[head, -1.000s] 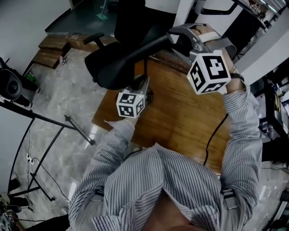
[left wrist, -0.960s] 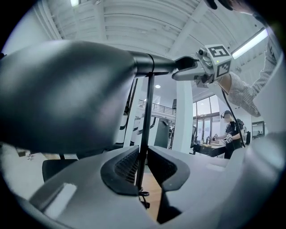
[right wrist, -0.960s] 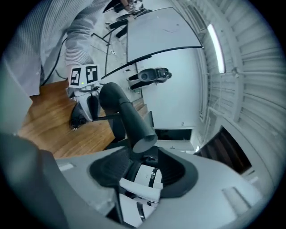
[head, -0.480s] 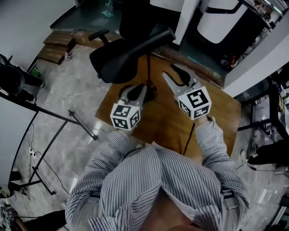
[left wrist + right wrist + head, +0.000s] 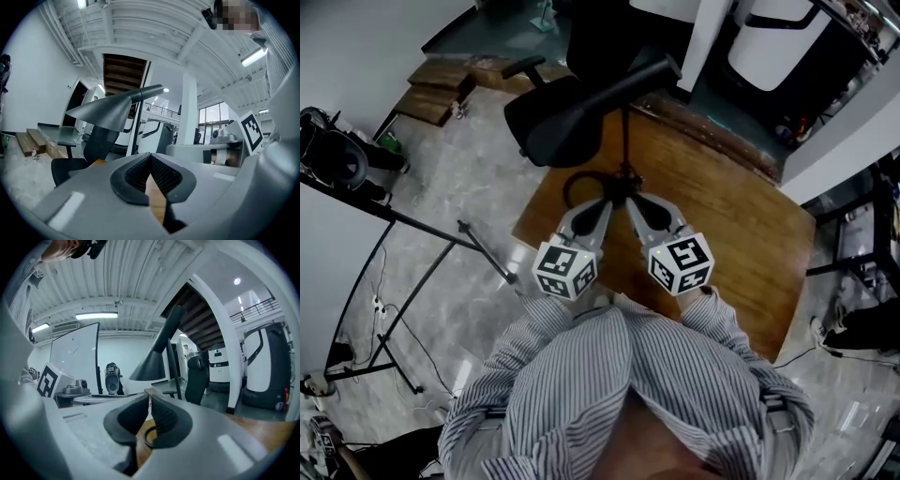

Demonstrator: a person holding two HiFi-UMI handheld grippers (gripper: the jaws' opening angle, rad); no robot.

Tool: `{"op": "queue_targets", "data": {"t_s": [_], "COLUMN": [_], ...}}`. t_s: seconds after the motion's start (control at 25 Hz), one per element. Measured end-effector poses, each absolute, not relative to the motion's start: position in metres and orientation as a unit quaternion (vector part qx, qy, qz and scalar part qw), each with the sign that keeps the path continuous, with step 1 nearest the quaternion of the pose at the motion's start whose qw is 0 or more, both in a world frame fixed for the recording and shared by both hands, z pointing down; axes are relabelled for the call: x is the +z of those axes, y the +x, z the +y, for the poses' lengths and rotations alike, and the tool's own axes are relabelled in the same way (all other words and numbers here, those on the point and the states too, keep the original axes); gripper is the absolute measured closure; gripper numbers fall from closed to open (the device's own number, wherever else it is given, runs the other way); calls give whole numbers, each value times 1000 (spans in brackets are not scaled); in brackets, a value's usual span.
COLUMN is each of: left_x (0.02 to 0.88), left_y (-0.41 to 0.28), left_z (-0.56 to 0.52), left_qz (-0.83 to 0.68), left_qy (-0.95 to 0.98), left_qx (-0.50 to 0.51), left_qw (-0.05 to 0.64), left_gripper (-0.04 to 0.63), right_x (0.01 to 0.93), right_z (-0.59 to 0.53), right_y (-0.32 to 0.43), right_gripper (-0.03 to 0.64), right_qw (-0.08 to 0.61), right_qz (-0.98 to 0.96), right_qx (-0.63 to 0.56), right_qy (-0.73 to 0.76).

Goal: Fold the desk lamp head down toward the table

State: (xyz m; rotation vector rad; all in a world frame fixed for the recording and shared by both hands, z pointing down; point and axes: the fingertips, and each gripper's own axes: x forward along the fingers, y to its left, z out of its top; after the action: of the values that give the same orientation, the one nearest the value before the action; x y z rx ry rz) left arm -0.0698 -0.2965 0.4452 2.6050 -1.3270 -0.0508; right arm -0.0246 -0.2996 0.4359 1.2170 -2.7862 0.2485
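The black desk lamp stands on the wooden table (image 5: 722,216), its thin stem (image 5: 625,141) upright. Its cone head (image 5: 600,98) reaches out left over the table's edge, close to level. In the left gripper view the head (image 5: 101,112) hangs above and ahead; in the right gripper view, the head (image 5: 152,364) too. My left gripper (image 5: 600,208) is shut and empty, low over the table just short of the lamp's base ring (image 5: 579,185). Beside it, my right gripper (image 5: 635,204) is closing with nothing between its jaws, which meet at the tips.
A black office chair (image 5: 530,67) stands beyond the table's far left edge, under the lamp head. A dark tripod stand (image 5: 422,234) is on the floor at the left. A white pillar (image 5: 708,28) and dark furniture lie past the table.
My right gripper came down from beside the lamp head, rolled, and drew back to the table near the base. The left gripper drew back slightly. Both jaws closed.
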Motion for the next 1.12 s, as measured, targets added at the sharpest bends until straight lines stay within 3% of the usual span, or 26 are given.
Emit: {"op": "queue_targets", "data": {"t_s": [0.36, 1.12], "left_x": [454, 456], "left_y": [-58, -47], "left_z": [-280, -287], "left_qz": [-421, -409], "left_qy": [896, 897], "left_qx": [-28, -37], "left_qw": [139, 161], "left_gripper": [591, 591], "right_x": [463, 467], "right_z": [-281, -278], "right_y": [-14, -6], "right_gripper": [615, 615], "right_qw": [55, 64], "right_qz": [-902, -902], "right_qx": [138, 137], "right_qy": [406, 404]}}
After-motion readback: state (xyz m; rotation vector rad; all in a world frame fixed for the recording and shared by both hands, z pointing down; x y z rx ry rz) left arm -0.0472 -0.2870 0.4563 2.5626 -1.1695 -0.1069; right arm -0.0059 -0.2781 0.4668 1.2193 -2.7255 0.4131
